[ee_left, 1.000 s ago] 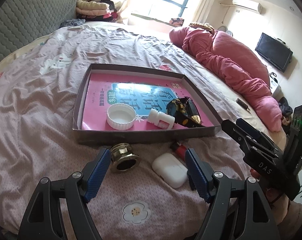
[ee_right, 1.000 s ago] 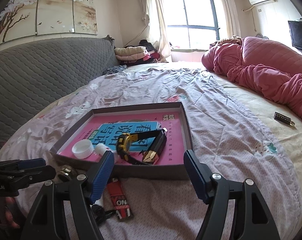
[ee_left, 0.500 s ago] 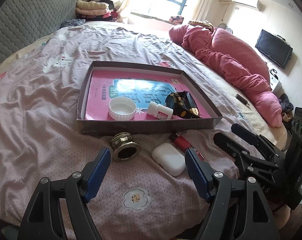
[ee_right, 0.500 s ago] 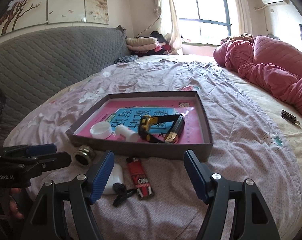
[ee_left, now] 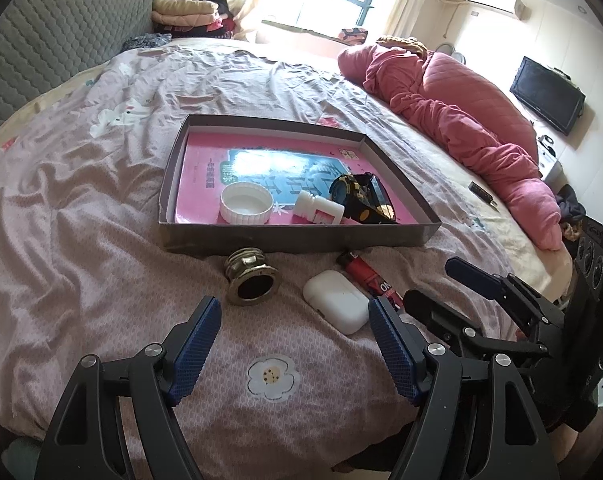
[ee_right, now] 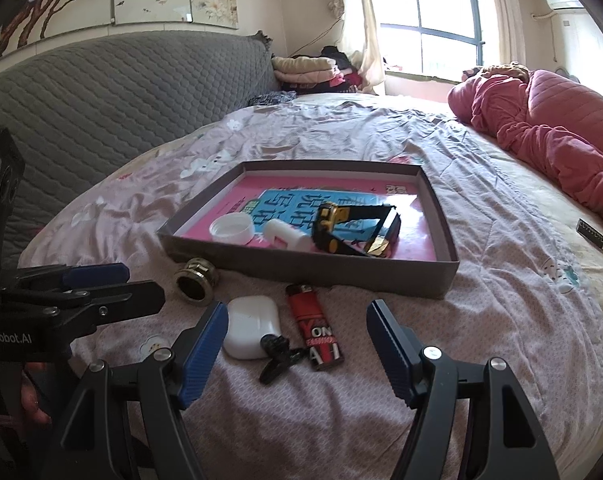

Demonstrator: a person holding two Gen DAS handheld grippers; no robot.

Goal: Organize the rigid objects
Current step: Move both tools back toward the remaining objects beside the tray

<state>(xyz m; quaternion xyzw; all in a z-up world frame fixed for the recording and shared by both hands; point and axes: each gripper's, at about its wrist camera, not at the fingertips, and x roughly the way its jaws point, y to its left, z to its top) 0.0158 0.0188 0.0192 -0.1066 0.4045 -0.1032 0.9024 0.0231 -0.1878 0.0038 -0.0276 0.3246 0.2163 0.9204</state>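
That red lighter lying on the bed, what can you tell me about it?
The red lighter lies flat on the pinkish bedspread, just outside the near wall of the shallow box. Its body looks like glossy red plastic with bold white lettering; the end toward the box is dark. A white earbud case lies close on its left, and a small black clip rests by its lower end. Nothing grips it.

Black tongs (ee_left: 293, 338), blue ribbed pads (ee_right: 203, 350)

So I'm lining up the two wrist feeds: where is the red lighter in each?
Left wrist: red lighter, centre-right, right of the white earbud case.
Right wrist: red lighter, lower centre, again right of that case.
Shared landmark: the tray just behind it.
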